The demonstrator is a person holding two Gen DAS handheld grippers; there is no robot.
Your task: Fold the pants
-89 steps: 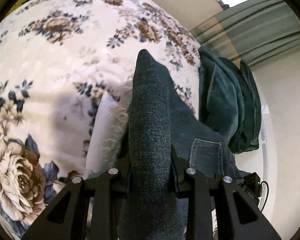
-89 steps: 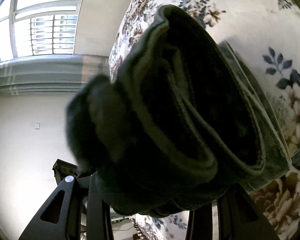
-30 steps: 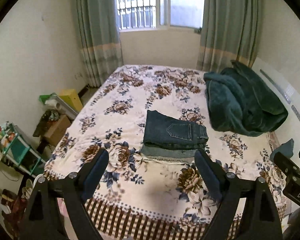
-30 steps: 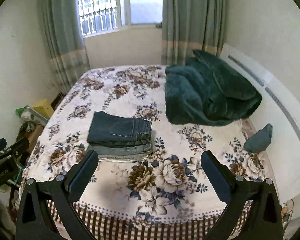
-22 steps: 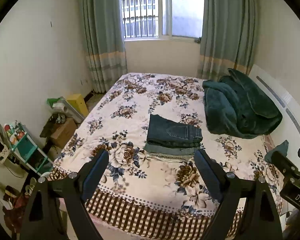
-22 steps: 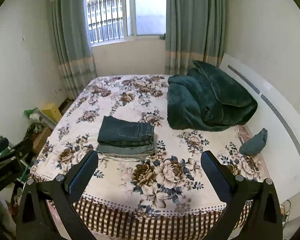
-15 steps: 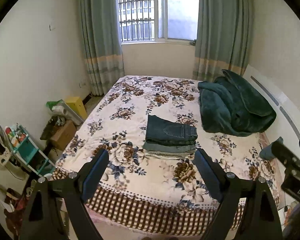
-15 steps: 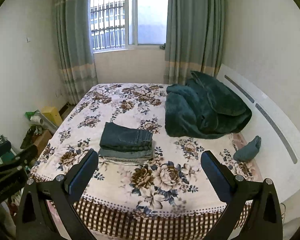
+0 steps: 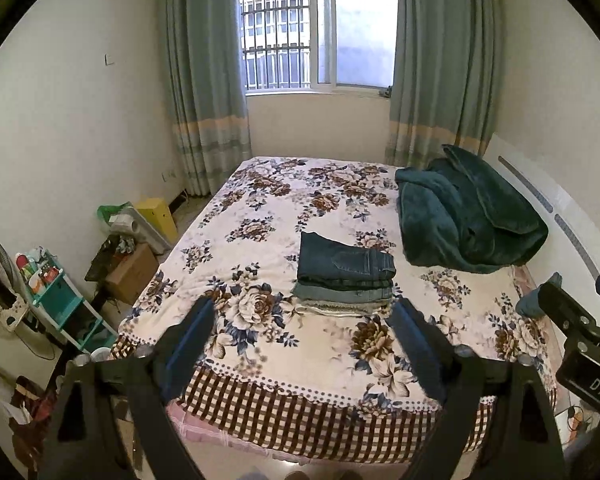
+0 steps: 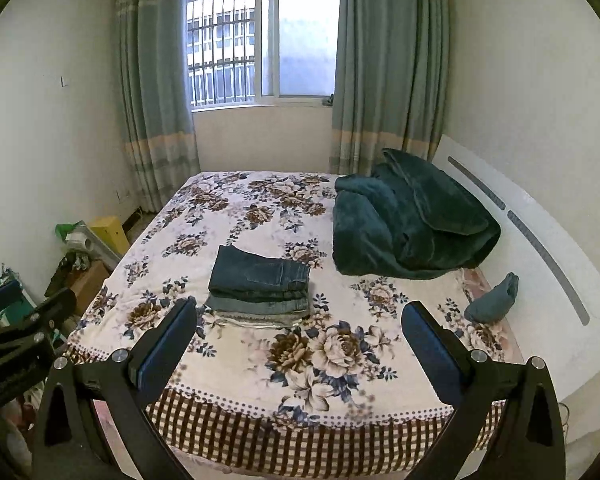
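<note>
Nearest to me, the left gripper (image 9: pixel 302 332) has its jaws spread wide with nothing between them, and the right gripper (image 10: pixel 300 334) is just as wide apart and empty. Both hang off the foot of the bed (image 10: pixel 308 424), above its checked skirt, well short of the folded pants (image 9: pixel 346 266).

The pants lie on the flowered cover a little in from the foot edge, on the left half. They sit on top of a neat pile (image 10: pixel 260 304) of other folded garments, dark denim uppermost, a back pocket showing, edges roughly square with the layers below. I judge the folding is done and this is the stand-off after release. If anything remains, it is a look for loose corners; I see none from here. A further pair would have to be found first, and none lies unfolded on the cover.

Right of the pile, well apart from it, a small blue-grey bundle (image 10: pixel 494 300) lies by the white headboard (image 10: pixel 540 248). Beyond the pile and to its right a dark green blanket (image 10: pixel 408 228) is heaped; it does not touch the stack. Left of the bed, on the floor, are boxes (image 9: pixel 132 272) and a teal rack (image 9: pixel 60 300). Farthest off are the curtains (image 9: pixel 204 92) and the barred window (image 9: pixel 316 36). Nothing stands between my grippers and the pile.
</note>
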